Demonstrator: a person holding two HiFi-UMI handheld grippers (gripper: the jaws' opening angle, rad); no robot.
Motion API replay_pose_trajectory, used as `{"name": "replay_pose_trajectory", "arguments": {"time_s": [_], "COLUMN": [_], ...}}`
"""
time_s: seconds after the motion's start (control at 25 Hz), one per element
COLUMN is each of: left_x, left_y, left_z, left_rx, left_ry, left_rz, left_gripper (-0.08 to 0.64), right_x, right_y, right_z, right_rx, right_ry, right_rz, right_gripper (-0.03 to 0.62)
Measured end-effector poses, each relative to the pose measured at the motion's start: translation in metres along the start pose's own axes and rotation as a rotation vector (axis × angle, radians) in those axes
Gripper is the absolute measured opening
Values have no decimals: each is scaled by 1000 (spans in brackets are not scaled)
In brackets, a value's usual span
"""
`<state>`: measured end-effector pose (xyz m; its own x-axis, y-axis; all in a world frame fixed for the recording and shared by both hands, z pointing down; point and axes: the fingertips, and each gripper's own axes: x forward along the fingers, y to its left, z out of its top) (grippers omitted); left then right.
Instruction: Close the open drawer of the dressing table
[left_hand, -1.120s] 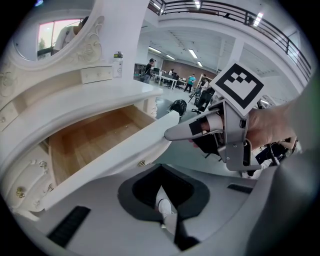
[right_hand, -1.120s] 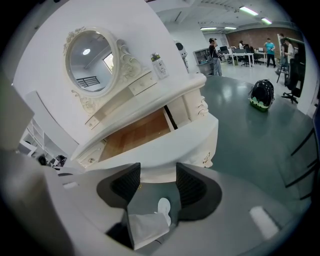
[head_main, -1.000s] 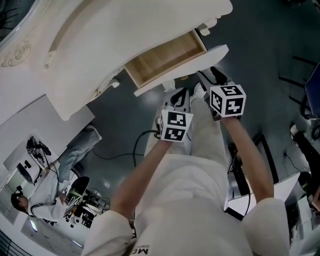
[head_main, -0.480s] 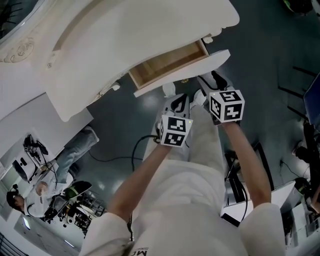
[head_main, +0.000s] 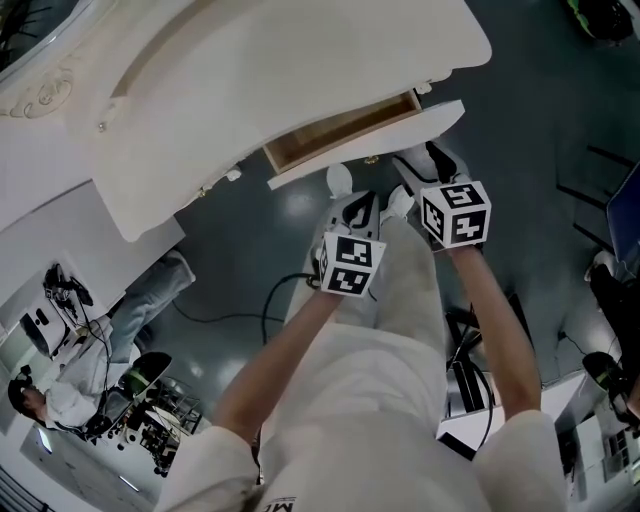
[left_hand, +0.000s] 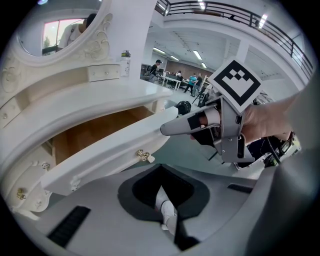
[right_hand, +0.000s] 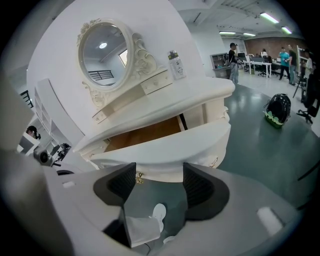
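Observation:
The white dressing table (head_main: 250, 70) has its drawer (head_main: 345, 128) part way out, showing a strip of wooden inside. The curved white drawer front (right_hand: 170, 150) carries a small gold knob (right_hand: 138, 176). My right gripper (right_hand: 160, 182) is right at that front, its jaws opening, the black pads apart and pressing on nothing. In the left gripper view one of its fingers (left_hand: 177, 126) lies against the end of the drawer front (left_hand: 115, 145). My left gripper (left_hand: 161, 171) hangs below the front near the knob (left_hand: 143, 156), shut on nothing. Both show in the head view, left (head_main: 358, 207), right (head_main: 425, 165).
An oval mirror (right_hand: 102, 47) stands on the table top. My legs and white shoes (right_hand: 159, 212) are under the grippers. A cable (head_main: 285, 275) lies on the dark floor, a seated person (head_main: 50, 400) works at lower left, and a black-green bag (right_hand: 277, 109) sits far right.
The drawer has slid further into the table, so less wood shows. My right gripper has followed the front inward. The left gripper has stayed put.

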<state>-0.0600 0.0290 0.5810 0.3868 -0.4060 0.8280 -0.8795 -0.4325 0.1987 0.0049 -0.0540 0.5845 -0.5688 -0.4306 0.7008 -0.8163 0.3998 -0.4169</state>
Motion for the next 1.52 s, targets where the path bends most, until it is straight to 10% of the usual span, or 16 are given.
{"name": "replay_pose_trajectory", "arguments": {"time_s": [1.52], "left_x": [10], "left_y": [45], "left_z": [39], "left_rx": [-55], "left_ry": [-56], "left_rz": [24], "left_gripper": [8], "right_x": [36], "right_y": [7], "right_z": [46], "right_rx": [-44], "right_ry": [-19], "right_rz": [38], "right_gripper": [336]}}
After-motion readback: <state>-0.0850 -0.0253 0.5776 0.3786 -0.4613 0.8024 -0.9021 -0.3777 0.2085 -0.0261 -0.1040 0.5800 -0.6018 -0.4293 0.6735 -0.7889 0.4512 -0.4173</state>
